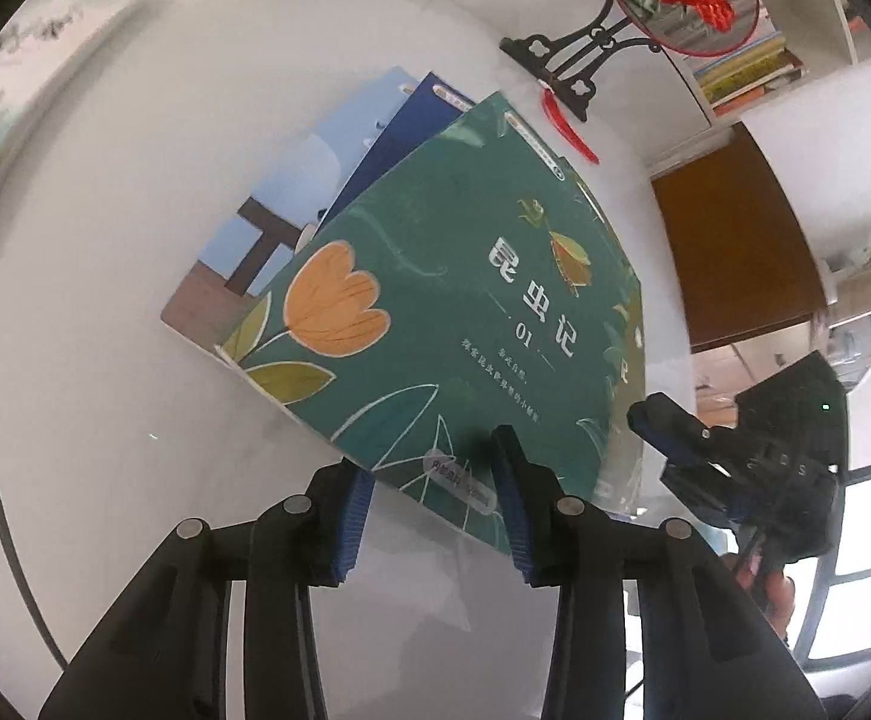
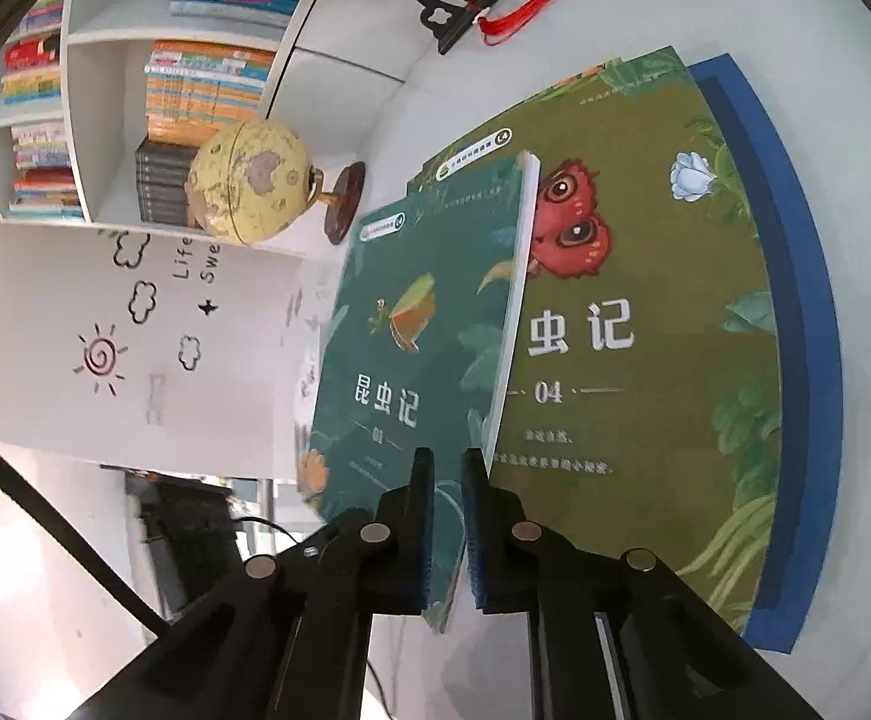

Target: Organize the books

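Note:
A dark green book marked 01 with an orange tulip on its cover is lifted at one edge above a stack of books on the white table. My right gripper is shut on this green 01 book at its lower edge. It shows in the left wrist view at the book's right edge. My left gripper is open, its fingers either side of the book's near corner. Under it lie an olive-green book marked 04, a dark blue book and a light blue book.
A round fan with red flowers on a black stand sits behind the books. A yellow globe stands by a white bookshelf full of books. A white board with doodles is at the left. A flat picture book lies at the far left.

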Available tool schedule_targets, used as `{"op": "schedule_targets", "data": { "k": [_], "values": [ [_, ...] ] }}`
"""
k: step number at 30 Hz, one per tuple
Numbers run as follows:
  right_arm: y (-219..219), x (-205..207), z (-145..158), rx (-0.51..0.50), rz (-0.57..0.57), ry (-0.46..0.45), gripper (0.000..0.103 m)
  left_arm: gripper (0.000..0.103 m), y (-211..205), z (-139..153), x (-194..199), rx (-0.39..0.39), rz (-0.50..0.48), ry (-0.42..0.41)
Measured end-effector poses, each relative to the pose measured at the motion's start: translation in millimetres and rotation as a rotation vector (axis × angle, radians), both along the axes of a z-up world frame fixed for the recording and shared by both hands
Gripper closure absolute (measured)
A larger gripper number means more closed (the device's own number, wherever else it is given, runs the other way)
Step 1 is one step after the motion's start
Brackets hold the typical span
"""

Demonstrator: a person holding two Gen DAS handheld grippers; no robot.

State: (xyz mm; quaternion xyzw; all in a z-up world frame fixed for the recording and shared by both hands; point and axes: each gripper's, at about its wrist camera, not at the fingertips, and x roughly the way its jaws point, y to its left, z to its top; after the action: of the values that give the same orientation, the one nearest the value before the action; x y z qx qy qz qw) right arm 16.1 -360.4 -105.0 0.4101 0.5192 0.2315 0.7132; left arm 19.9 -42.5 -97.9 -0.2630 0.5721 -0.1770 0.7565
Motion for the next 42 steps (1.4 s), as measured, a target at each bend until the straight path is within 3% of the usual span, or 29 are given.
{"op": "schedule_targets", "data": {
  "k": [4, 6, 7, 11, 18, 22, 27, 32, 37, 42],
  "values": [
    [10.3, 2.0, -1.8, 0.002, 0.002, 0.045, 0.086, 0.069, 1.2, -3.7, 2.7, -0.076, -0.028, 0.042],
    [20.9, -3.4, 0.7, -0.029, 0.027, 0.074, 0.056, 0.069, -3.5, 3.3, 2.3, -0.092, -0.068, 0.03],
    [26.1, -8.8, 3.9, -0.043, 0.041, 0.072, 0.053, 0.069, -6.7, 7.4, 2.8, -0.103, -0.093, 0.028],
    [43.8, -28.0, 7.6, -0.078, 0.063, 0.066, 0.051, 0.069, -13.0, 20.4, 6.4, -0.127, -0.152, 0.019],
    [51.7, -36.1, -13.9, 0.016, 0.017, 0.112, 0.051, 0.069, -16.1, 43.8, 16.5, -0.196, -0.194, 0.0],
    [52.1, -31.9, -15.6, 0.089, -0.025, 0.103, 0.049, 0.069, -24.2, 46.8, 16.8, -0.112, -0.249, -0.02],
    [44.6, -35.5, -8.9, 0.062, -0.055, 0.087, 0.051, 0.069, -21.1, 33.9, 5.2, -0.001, -0.334, 0.024],
    [30.4, -39.5, 3.8, -0.041, -0.033, 0.11, 0.051, 0.069, -3.6, 34.8, -1.7, 0.078, -0.364, 0.014],
    [34.7, -21.4, 32.5, -0.178, -0.024, 0.014, 0.051, 0.068, 0.9, 47.3, 42.2, 0.11, -0.266, -0.078],
    [44.8, 16.1, 31.6, -0.392, -0.075, -0.007, 0.051, 0.068, -9.5, 31.0, 88.7, 0.157, -0.238, -0.107]
  ]
}}
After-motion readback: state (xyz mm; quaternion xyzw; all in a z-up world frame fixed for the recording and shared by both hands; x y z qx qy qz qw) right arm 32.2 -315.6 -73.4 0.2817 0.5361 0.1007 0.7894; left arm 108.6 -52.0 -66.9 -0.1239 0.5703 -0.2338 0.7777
